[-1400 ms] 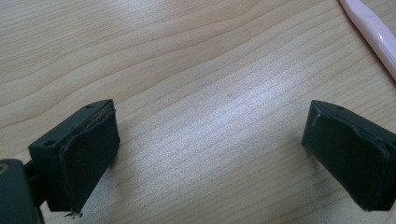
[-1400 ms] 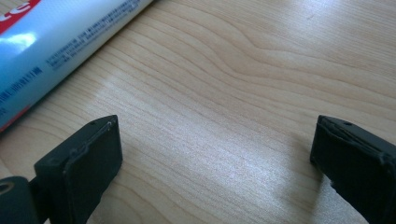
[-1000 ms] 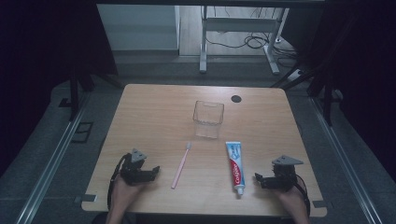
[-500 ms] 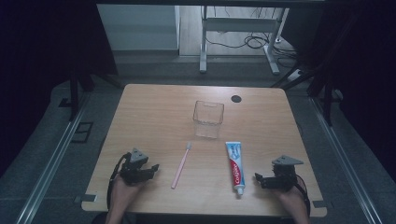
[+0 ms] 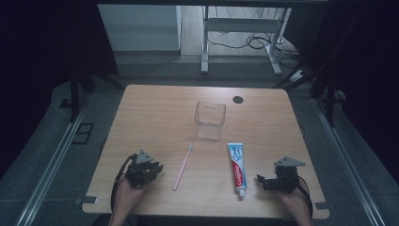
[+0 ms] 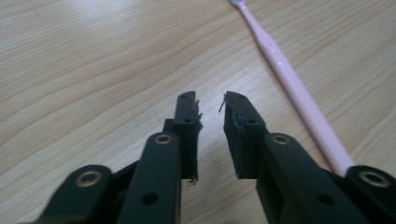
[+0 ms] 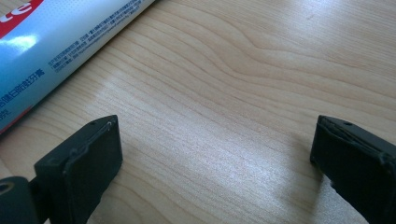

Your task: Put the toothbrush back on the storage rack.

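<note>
Wooden table (image 5: 155, 113) carries a clear cup (image 5: 210, 120), toothpaste tube (image 5: 237, 167) and pink toothbrush (image 5: 182, 166); my left gripper (image 6: 209, 105) sits beside the brush, jaws narrowly parted, right gripper (image 7: 212, 154) beside the tube, jaws wide apart

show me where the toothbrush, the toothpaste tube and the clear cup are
toothbrush (image 5: 181, 167): high view, middle of the pink handle
toothpaste tube (image 5: 237, 165): high view, middle of the printed body
clear cup (image 5: 210, 121): high view, front wall
</note>
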Tool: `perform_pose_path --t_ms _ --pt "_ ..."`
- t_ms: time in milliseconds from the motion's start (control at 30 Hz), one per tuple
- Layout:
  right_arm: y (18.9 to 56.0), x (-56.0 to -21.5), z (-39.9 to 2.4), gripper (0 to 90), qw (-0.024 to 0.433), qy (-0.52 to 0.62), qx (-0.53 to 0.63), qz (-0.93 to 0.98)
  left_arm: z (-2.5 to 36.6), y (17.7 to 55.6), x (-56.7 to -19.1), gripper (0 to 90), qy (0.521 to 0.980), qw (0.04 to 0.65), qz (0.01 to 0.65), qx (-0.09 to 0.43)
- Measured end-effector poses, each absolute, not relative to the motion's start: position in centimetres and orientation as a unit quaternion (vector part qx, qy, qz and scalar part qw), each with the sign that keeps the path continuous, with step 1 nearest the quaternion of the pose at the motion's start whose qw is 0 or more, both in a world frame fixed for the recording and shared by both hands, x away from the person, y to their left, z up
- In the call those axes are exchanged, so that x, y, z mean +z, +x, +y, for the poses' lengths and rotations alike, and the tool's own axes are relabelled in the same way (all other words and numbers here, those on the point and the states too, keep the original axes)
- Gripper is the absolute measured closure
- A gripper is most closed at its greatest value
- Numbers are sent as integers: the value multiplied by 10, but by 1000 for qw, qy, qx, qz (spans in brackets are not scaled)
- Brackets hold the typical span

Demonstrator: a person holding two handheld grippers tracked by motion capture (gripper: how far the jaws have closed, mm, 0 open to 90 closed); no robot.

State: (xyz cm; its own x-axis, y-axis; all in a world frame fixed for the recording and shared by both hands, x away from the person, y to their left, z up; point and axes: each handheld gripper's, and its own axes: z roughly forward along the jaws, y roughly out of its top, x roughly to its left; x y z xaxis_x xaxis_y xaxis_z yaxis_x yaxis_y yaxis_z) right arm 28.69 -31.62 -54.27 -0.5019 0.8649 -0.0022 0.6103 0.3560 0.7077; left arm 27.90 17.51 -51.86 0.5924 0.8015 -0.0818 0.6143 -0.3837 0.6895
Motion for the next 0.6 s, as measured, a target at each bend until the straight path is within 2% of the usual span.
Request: perform_pose_path --t_ms 300,600 --pt "287 -543 -316 16 192 460 332 801 161 276 -515 892 838 348 405 117" --pt "287 -543 -316 16 192 460 332 801 139 274 -514 896 858 342 372 94"
